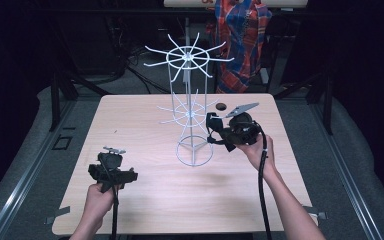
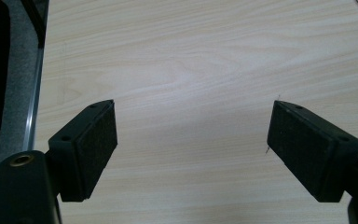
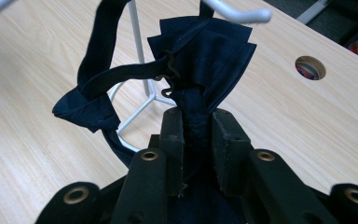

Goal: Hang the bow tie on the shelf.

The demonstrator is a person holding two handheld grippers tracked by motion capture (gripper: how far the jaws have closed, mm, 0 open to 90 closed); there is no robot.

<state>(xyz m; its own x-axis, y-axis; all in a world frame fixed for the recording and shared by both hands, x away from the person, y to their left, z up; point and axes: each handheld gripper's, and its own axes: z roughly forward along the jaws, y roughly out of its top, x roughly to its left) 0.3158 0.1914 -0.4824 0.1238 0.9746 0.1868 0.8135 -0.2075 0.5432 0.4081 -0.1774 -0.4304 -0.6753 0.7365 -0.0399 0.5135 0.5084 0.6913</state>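
**Dark strap pinched beside the wire rack**

Starting at the near-left corner of the tabletop [image 1: 130,115], the left tool [image 1: 111,152] hovers low in the person's left hand [image 1: 98,199], jaws spread wide with bare wood grain between them and nothing held. Moving across to the middle, the white wire rack [image 1: 190,107] stands upright, its round base ring on the tabletop and two tiers of spoke hooks above. Just right of it, the right tool [image 1: 211,131] points at the rack, jaws pressed together on a dark blue fabric strap [image 3: 200,60] with a small hook clasp, looped by the lower hooks. A round hole [image 1: 221,106] sits near the far edge.
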